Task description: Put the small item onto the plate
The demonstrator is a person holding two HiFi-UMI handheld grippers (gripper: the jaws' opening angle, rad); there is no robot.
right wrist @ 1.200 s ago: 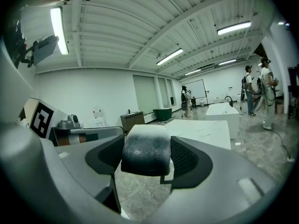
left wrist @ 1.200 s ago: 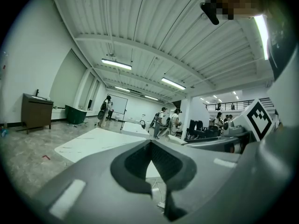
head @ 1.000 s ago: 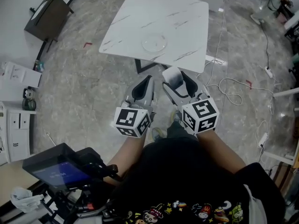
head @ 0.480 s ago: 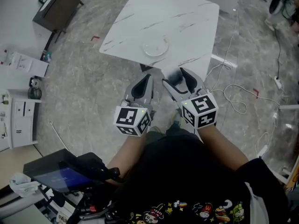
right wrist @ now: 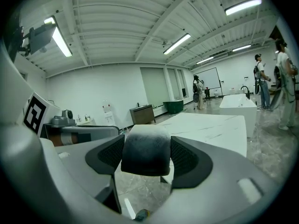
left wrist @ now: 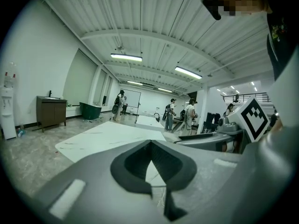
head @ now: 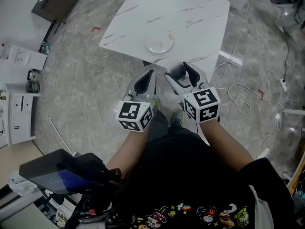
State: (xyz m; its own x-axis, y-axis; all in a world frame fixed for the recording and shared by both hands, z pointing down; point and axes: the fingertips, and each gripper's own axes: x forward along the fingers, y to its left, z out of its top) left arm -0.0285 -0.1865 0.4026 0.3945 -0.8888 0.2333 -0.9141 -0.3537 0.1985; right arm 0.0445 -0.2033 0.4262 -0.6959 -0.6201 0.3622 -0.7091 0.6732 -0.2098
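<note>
Small rounded dark-and-white item (right wrist: 145, 149) clamped between right gripper (head: 182, 75) jaws, short of white marble table (head: 195, 13). Only head view shows clear glass plate (head: 159, 43) on table's near edge. Left gripper (left wrist: 150, 146) jaws together, empty.

We see a white marble-pattern table (head: 190, 13) standing on a grey stone-look floor (head: 81, 94). On the top we've got one clear plate (head: 159, 43), near the edge closest to us. On the floor: white cables (head: 243, 101) looped to the right of the table, plus small red tape marks (head: 96, 29) to its left and right.
</note>
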